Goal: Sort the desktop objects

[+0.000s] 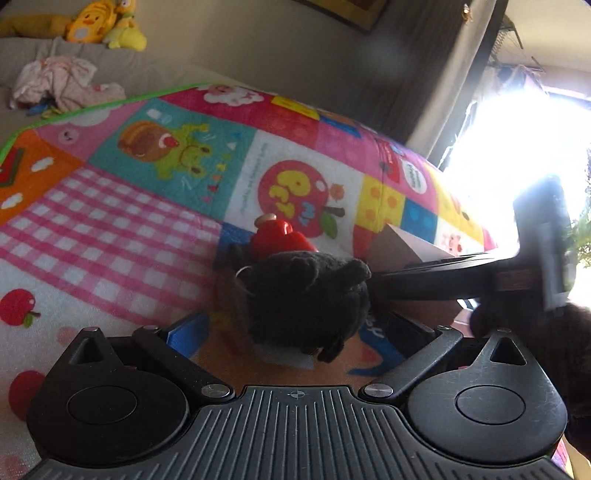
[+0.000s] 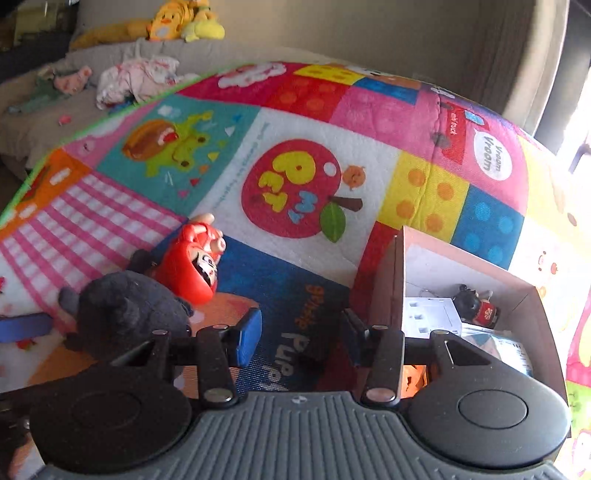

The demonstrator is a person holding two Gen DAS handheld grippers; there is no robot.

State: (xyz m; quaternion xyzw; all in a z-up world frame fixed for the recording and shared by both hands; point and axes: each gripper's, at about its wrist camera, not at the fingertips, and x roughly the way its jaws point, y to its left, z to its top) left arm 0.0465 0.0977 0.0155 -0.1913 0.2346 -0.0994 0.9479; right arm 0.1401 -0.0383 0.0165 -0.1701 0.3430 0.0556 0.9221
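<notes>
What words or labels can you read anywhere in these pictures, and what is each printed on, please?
"Vroom Vroom": white speech bubble on the play mat.
"PUP", partly hidden: blue mat square near the right tongs.
Small line beside the apple picture: too blurred.
Label in the cardboard box: too small.

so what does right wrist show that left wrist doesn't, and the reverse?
Only right wrist: the inside of the cardboard box, holding a small black figure and a white item; the right gripper with nothing between its fingers.
Only left wrist: the bright window; the left gripper around the black plush.
Both: the play mat, red toy, black plush, yellow plush toys.
</notes>
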